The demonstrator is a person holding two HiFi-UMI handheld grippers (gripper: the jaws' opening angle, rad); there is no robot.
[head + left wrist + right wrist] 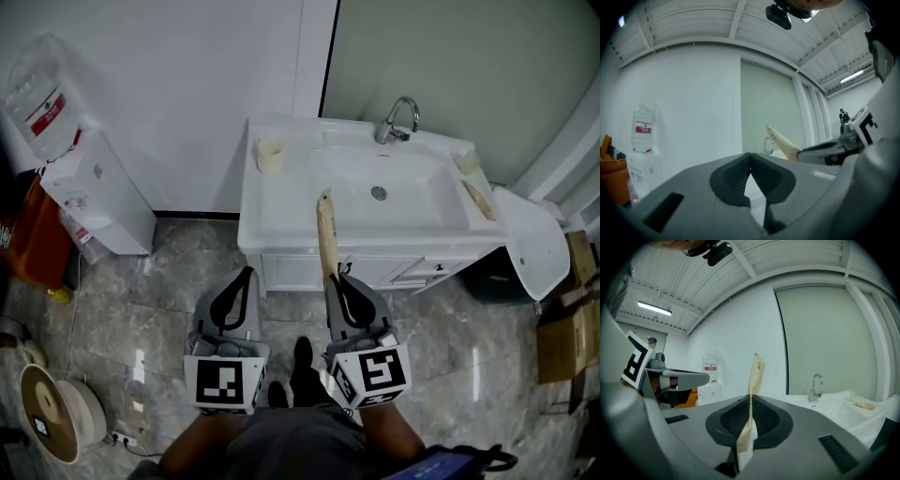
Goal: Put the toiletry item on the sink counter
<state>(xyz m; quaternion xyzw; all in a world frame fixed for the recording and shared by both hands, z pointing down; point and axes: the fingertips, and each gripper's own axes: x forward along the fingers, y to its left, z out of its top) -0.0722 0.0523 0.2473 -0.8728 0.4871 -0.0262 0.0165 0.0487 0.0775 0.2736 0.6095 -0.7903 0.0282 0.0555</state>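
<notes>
Well off to the left of your left tongs (247, 272) stands a water dispenser (98, 192) with an upturned bottle on top. On the floor below it lies a round spool (52, 412).

Your left tongs have their jaws closed tip to tip, and the left gripper view shows nothing between them. They point toward the front left corner of the white sink counter (281, 202) and stop short of it over the tiled floor.

Just beside them, your right tongs (336, 277) are clamped on the toiletry item, a flat beige pouch (325, 234). The right gripper view shows its lower end pinched between the ribbed pads. The rest stands up past the tips with small print near the top. In the head view the pouch runs forward from the tips, and its far end shows over the counter's front edge by the left rim of the basin (379, 192). In the left gripper view that free end is up in the air, tilted, with the wall behind it.

Beyond the left tongs, a pale cup (269, 155) sits on the counter's left end. Beyond the right tongs, the chrome faucet (398, 120) rises at the back of the basin. Further right, some beige items (476, 192) lie on the counter's right end. Past them are a white oval lid (539, 248) and cardboard boxes (562, 328).
</notes>
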